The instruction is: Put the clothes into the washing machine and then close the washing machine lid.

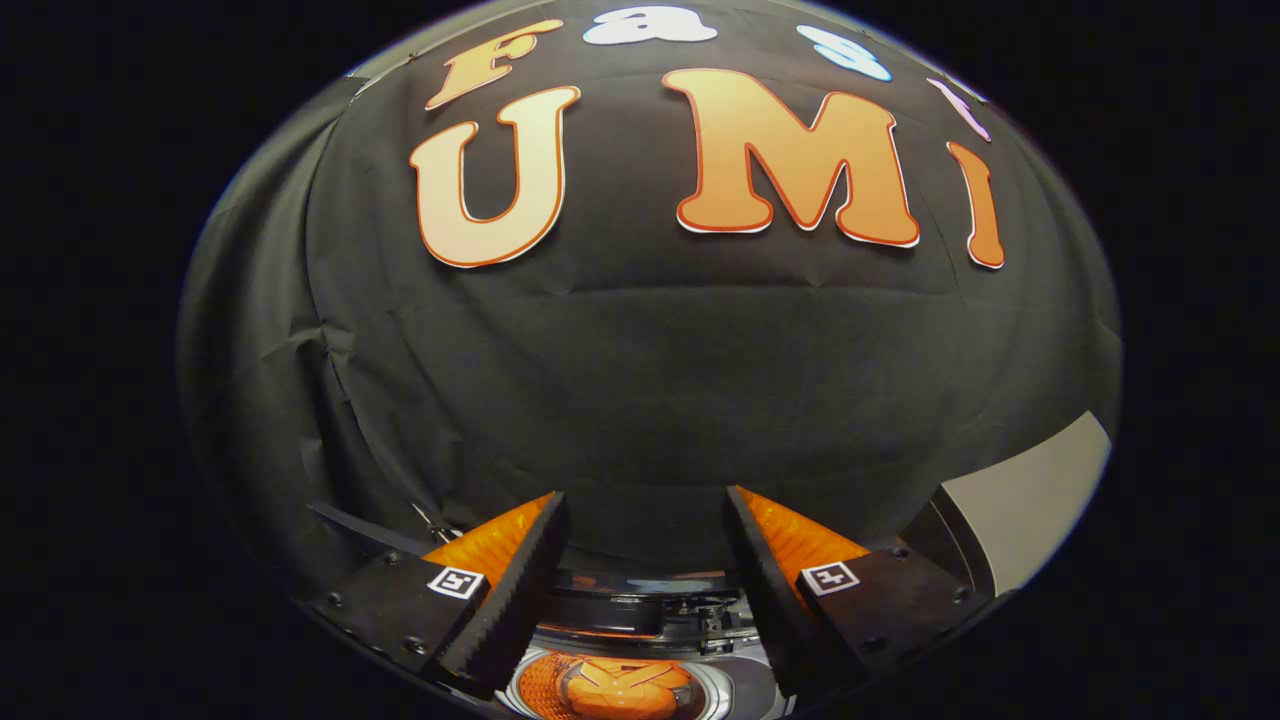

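Note:
My gripper [645,497] is open, its fingers spread wide with nothing between them. It is held high and looks at the black cloth wall. Low between the fingers I see the top of the washing machine [740,690]. Its round drum opening [620,688] shows ribbed metal and something orange inside; I cannot tell whether that is cloth or a reflection. Just beyond the opening is the dark glossy lid [640,605] with a hinge part [712,622] on its right side. The fingers hide the machine's left and right sides.
The black cloth wall [640,400] stands close ahead, beyond the fingertips. A light grey panel edge [1040,495] stands to the right of the right finger. A thin dark bar [360,530] sticks out to the left of the left finger.

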